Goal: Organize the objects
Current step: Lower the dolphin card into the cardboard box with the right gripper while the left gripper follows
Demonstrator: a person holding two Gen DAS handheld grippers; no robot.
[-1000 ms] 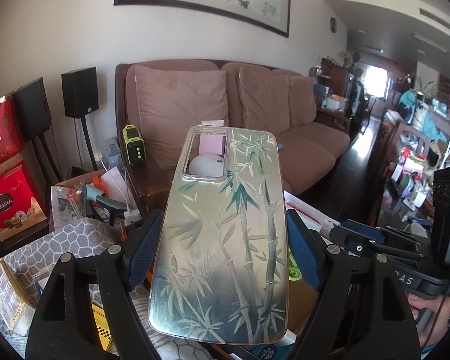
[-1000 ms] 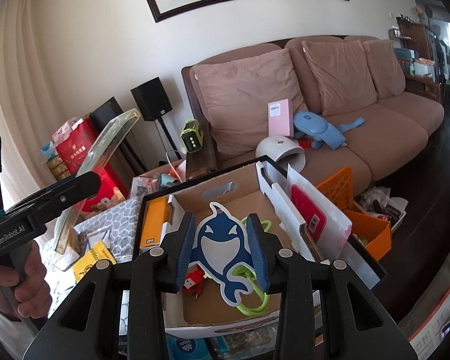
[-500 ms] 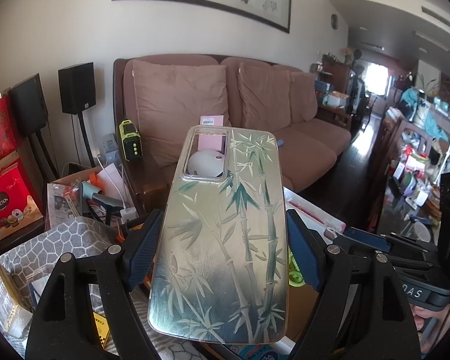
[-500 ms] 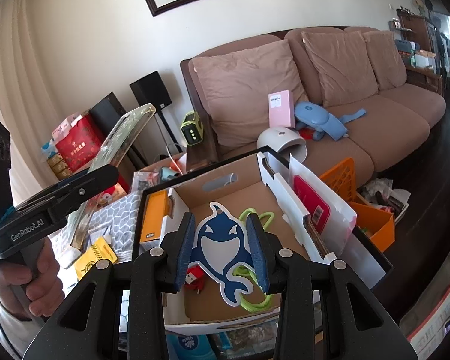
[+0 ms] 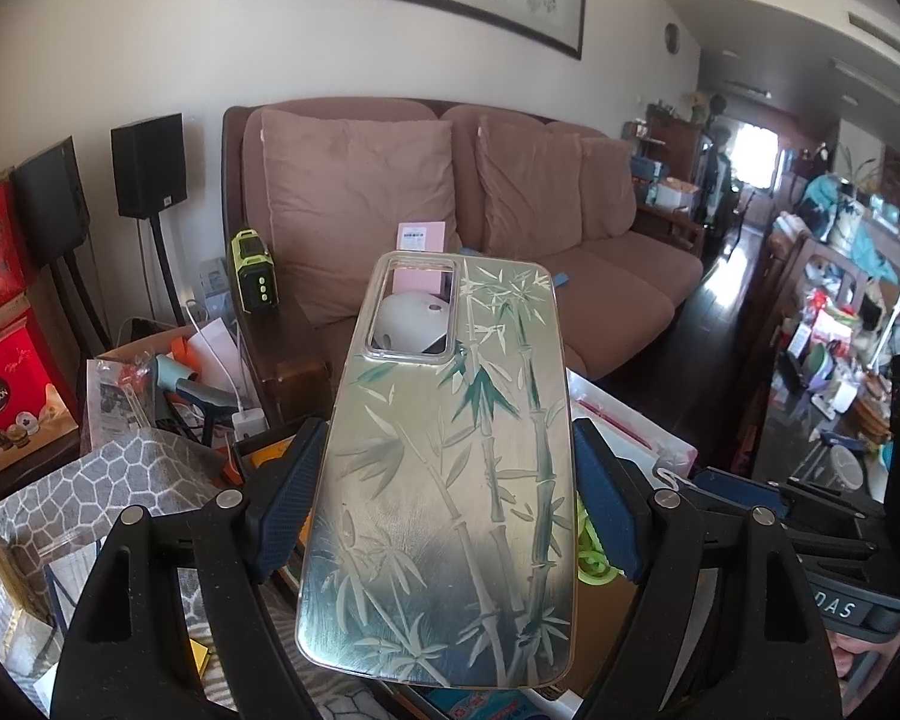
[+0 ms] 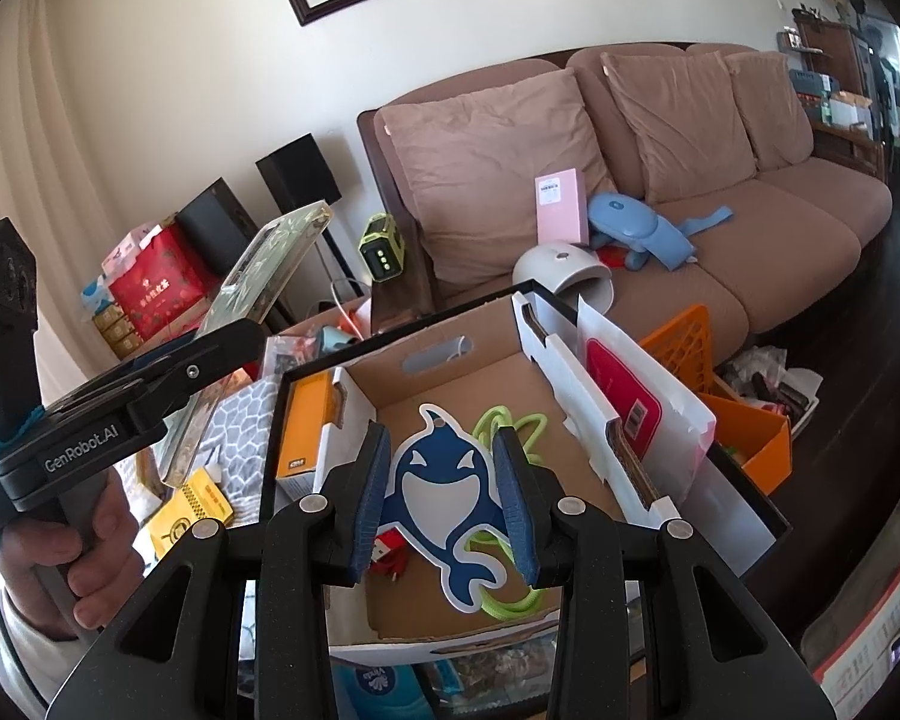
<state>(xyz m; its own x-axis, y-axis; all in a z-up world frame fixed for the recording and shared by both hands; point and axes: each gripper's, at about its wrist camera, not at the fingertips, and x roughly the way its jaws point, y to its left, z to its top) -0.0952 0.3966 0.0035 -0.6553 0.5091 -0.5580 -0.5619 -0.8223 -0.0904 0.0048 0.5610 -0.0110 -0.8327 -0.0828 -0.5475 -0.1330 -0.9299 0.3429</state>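
Gripping a glossy phone case (image 5: 444, 480) by its long edges, the left hand-held gripper (image 5: 444, 492) has its ribbed blue pads (image 5: 285, 510) pressed on both sides, jaws spread wide to fit it. Case is a rounded rectangle w/ a metallic sheen, green bamboo print and a clear rim; rectangular camera cutout at the far end. In the right wrist view the case (image 6: 252, 306) is tilted up, left of the cardboard box (image 6: 510, 378) and above a grey honeycomb-pattern fabric bin (image 6: 240, 414). A person's hand (image 6: 72, 546) wraps the left hand-held gripper's handle.

Right hand-held gripper (image 6: 447, 498) is narrow, pads clamped on a flat die-cut whale tag (image 6: 447, 492), blue and white, smooth, w/ a small hole at the top. It's held over the near part of the box interior. Box is open-topped corrugated cardboard, brown inside, white flaps, black rim, oval handle slot in the far wall. On its floor, behind the tag: a lime-green looped cord (image 6: 504, 426). Orange rectangular carton (image 6: 306, 426) stands inside the box's left wall. White glossy bag w/ red panel (image 6: 636, 396) leans on the right wall. Behind the box: white dome-shaped device (image 6: 564, 270) on a plush brown sofa (image 6: 750, 228).
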